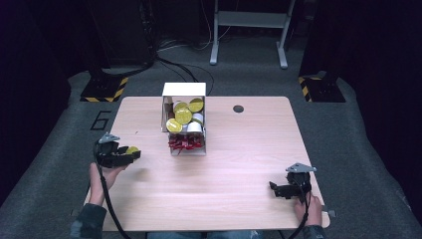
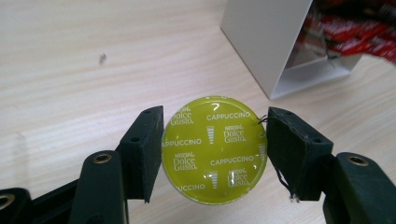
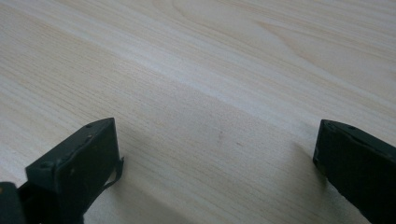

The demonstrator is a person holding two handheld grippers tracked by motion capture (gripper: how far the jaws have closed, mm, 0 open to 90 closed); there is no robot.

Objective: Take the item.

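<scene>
Wood table (image 1: pixel 239 164), two handheld grippers at near edge.
Right gripper (image 1: pixel 276 189) jaws wide apart, empty, low over bare wood. Left gripper (image 1: pixel 130 154) clamps a green cappuccino capsule (image 2: pixel 214 149). Farther back, white box (image 1: pixel 183 90) with more capsules.

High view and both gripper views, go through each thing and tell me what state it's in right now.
Left gripper: shut on the green capsule.
Green capsule: gripped at its rim, foil lid facing the camera.
Right gripper: open, holding nothing, over bare table.
White box: open, holding capsules and red packets.
</scene>
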